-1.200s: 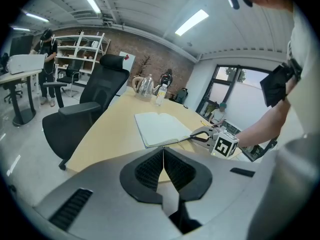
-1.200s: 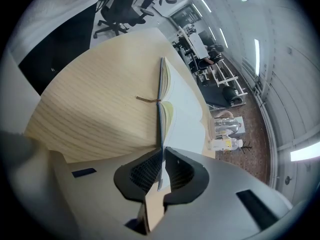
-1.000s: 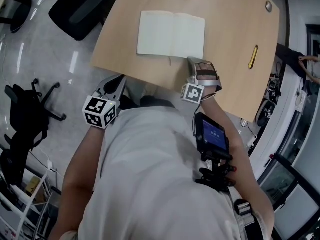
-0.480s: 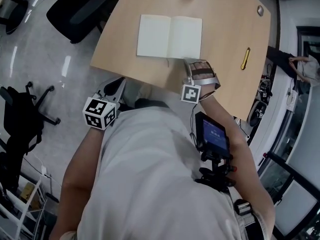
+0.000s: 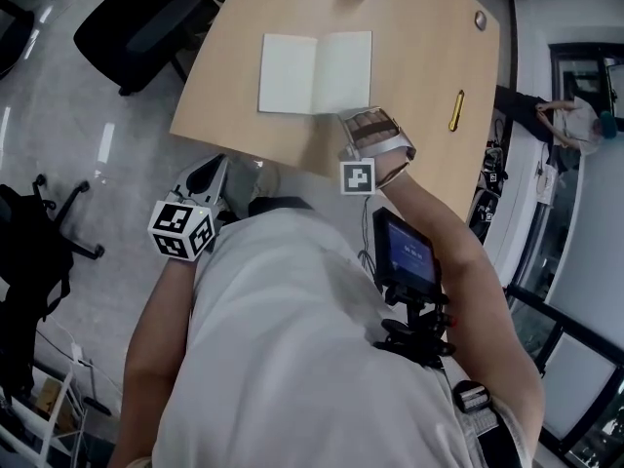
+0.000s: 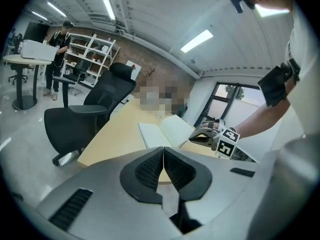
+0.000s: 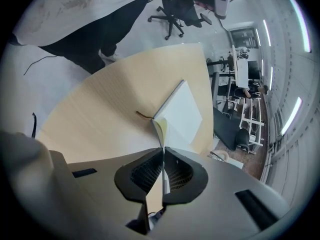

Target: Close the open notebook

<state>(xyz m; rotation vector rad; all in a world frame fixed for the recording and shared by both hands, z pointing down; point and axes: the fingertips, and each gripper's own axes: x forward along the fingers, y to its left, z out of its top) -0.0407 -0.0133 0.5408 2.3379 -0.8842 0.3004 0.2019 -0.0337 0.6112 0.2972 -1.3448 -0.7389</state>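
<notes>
**Right jaws pinching notebook edge; left jaws shut, empty**

Head view: the notebook lies open on the counter. The right gripper sits at the notebook's near right corner. The left gripper hangs beyond the counter's edge, near-left of the notebook and well apart from it. A yellow pen lies right of the notebook.

Left gripper view: jaws pressed together, nothing between them. The notebook lies beyond them.

Right gripper view: jaws pinch a thin white edge on the notebook's right side; cover or page cannot be told. A ribbon marker trails from the notebook's spine.
</notes>
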